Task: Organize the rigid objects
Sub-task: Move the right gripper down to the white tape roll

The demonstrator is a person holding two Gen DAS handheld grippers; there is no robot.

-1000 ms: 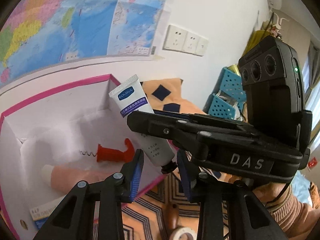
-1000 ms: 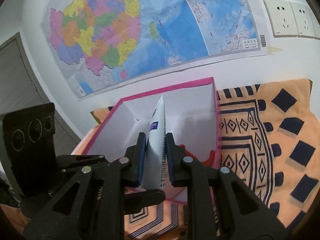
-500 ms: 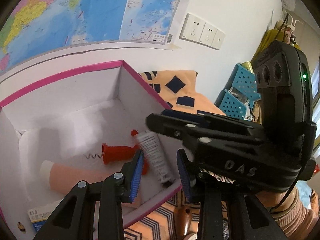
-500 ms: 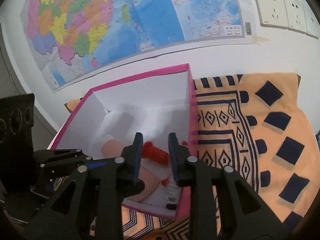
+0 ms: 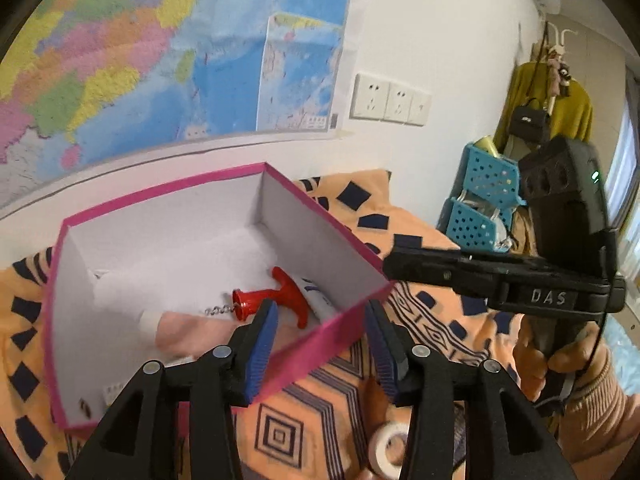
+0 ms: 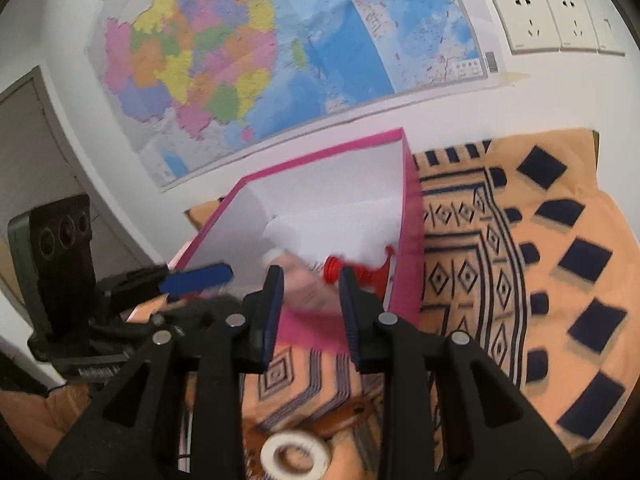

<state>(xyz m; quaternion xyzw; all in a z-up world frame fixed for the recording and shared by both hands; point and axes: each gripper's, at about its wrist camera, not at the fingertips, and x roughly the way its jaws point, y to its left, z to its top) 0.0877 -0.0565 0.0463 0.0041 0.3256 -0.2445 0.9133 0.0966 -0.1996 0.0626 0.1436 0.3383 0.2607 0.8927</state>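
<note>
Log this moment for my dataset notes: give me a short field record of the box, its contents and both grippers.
box: pink box, open top, on patterned orange cloth
contents: red corkscrew, white tube, peach tube
left hand-held gripper: open, empty, straddling the near box wall
right hand-held gripper: open, empty
outside box: tape roll

— What's ahead of my right tongs?
— Their jaws gape, empty, before the pink box; a red corkscrew lies inside, a tape roll beneath.
</note>
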